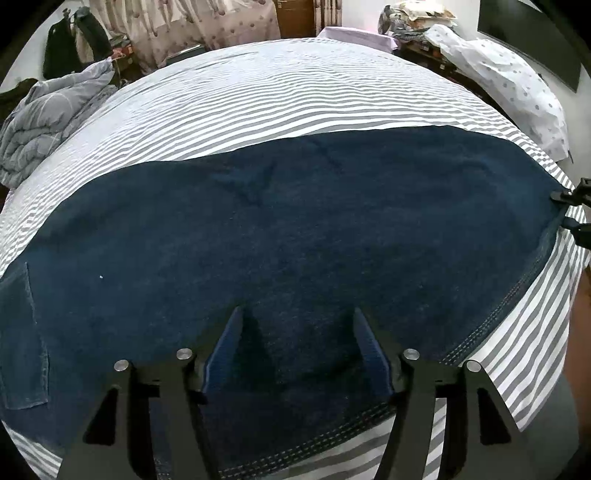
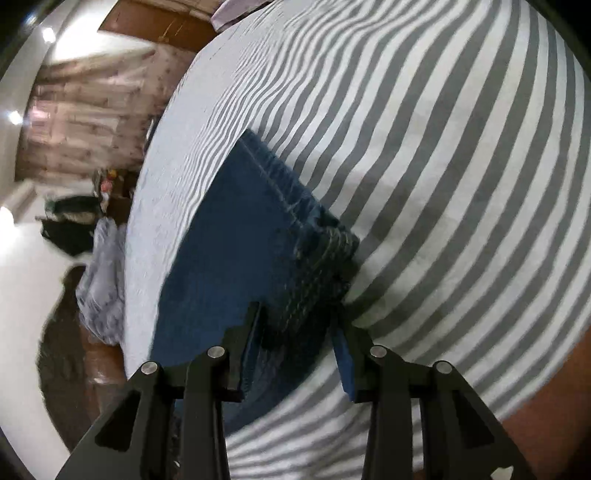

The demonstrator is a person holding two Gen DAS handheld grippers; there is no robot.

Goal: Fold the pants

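Observation:
Dark blue denim pants (image 1: 280, 236) lie flat across the grey-and-white striped bed (image 1: 258, 99), folded lengthwise, with a stitched hem along the near right edge. My left gripper (image 1: 298, 314) is open, its blue-padded fingers (image 1: 225, 347) hovering low over the near middle of the denim. My right gripper (image 2: 297, 314) is open at the cuff end of the pants (image 2: 236, 236), with the stacked hems (image 2: 317, 266) between its fingers. The right gripper also shows in the left wrist view (image 1: 570, 210) at the pants' right end.
A crumpled grey quilt (image 1: 44, 122) lies at the bed's left edge. A spotted white pillow (image 1: 509, 85) and a lilac pillow (image 1: 354, 35) sit at the far right. Curtains and dark clothes hang behind. Striped sheet lies bare beyond the pants.

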